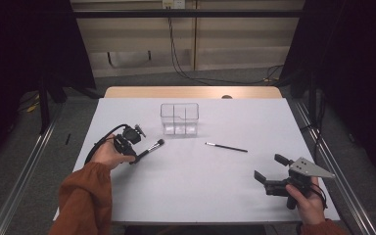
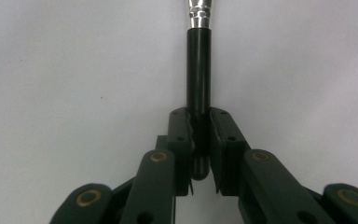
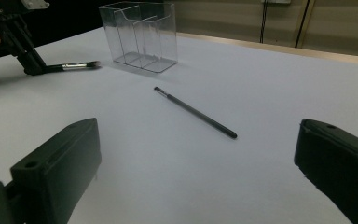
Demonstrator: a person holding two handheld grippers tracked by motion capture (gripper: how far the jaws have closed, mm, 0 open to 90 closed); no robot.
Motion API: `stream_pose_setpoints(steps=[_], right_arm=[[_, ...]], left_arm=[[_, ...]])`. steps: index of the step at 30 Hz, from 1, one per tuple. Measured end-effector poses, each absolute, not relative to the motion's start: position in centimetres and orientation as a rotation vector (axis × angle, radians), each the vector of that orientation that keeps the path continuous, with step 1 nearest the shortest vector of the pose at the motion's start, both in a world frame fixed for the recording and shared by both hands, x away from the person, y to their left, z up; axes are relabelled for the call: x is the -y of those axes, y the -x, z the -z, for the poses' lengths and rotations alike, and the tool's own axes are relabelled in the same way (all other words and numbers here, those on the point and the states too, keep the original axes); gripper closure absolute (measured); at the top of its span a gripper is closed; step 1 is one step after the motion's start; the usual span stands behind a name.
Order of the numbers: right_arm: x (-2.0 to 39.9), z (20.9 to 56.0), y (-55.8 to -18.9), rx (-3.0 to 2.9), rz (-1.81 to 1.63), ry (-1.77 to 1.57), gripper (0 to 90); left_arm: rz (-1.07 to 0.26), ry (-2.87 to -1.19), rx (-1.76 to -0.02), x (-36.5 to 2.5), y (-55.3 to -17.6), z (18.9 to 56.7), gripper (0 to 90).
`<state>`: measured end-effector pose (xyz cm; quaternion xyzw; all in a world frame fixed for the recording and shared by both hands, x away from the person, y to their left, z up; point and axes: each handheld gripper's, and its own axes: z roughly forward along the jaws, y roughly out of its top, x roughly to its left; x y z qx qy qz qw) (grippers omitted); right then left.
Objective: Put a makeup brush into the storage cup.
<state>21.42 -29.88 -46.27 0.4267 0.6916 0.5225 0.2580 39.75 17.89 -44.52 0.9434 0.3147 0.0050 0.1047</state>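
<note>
A: Left tool (image 1: pixel 136 157) status?

B: Clamping the makeup brush (image 1: pixel 149 148) by the round glossy black handle, jaws pressing both sides near the butt end. Ribbed silver ferrule (image 2: pixel 200 13) sticking out ahead of the jaws. Lying low over the matte white counter (image 1: pixel 186 181), left of centre, bristles pointing toward the organizer.

A: Right tool (image 1: pixel 269 169)?

B: Sitting released, blocky matte black jaws gaping wide, gripping nothing. Hovering near the front right corner, grey three-cornered plate on top.

A: Other items?

B: Clear plastic organizer (image 1: pixel 179 118), boxy, thin-walled, split into compartments, standing upright toward the far middle, just beyond the held brush's bristles. Slim brush (image 1: pixel 226 147), thin dark stick with a small tip, lying flat on the counter between the organizer and the right tool, touching neither.

A: Hands?

B: Left hand (image 1: pixel 108 152) wrapping the tool body, rust-orange sleeve (image 1: pixel 85 198) bunching at the forearm, black cable looping off behind.
</note>
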Motion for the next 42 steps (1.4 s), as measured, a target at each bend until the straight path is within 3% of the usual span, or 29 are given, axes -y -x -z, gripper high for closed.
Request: stream_pose_setpoints(steps=[42], right_arm=[[29.9, 46.3, -21.5, -1.869, -1.419, -1.164, 0.2]], left_arm=[[-0.090, -2.309, -1.005, -20.4, -36.4, 43.9, 79.8]])
